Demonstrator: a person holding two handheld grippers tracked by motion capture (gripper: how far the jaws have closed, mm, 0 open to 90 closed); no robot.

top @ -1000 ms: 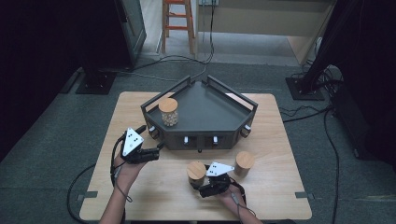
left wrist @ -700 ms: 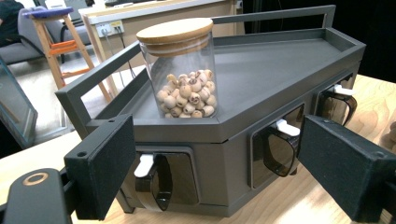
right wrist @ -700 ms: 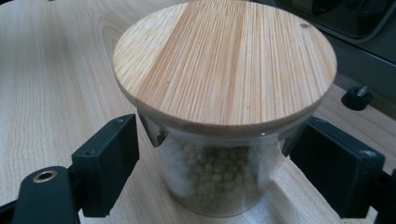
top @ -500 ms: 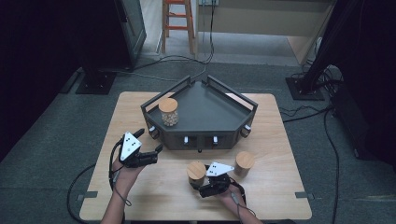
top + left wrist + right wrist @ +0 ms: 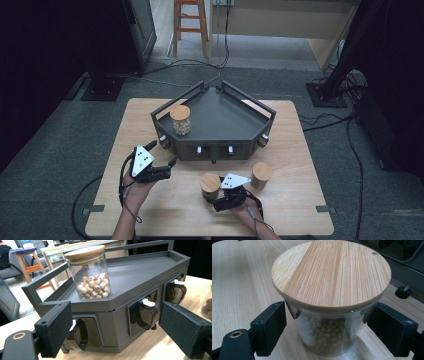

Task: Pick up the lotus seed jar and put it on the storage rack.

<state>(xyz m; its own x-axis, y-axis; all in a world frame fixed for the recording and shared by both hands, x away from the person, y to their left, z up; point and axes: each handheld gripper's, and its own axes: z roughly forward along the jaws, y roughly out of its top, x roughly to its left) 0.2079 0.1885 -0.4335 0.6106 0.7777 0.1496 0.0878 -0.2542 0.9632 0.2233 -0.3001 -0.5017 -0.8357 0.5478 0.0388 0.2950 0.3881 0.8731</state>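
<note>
A dark grey angular stand (image 5: 227, 117) with a railed top tray sits mid-table. On its left corner stands a glass jar of pale round nuts (image 5: 180, 120) with a bamboo lid. My left gripper (image 5: 162, 153) hovers open just left of the stand's front. In the left gripper view its jaws (image 5: 116, 315) face the stand's front corner (image 5: 117, 322) with nothing between them, and the nut jar (image 5: 91, 277) is above. My right gripper (image 5: 210, 193) is shut on a bamboo-lidded jar of green peas (image 5: 210, 183), which rests on the table. Its pads (image 5: 272, 325) press the glass (image 5: 327, 337).
A third bamboo-lidded jar (image 5: 261, 175) stands on the table right of the pea jar. The stand's front carries several dark dispenser windows with white tabs (image 5: 145, 313). Cables trail off the table's near edge; a wooden stool (image 5: 189, 20) stands beyond the table.
My left gripper has drifted slightly toward the table's near edge and to the right. The right gripper and the jars have stayed put.
</note>
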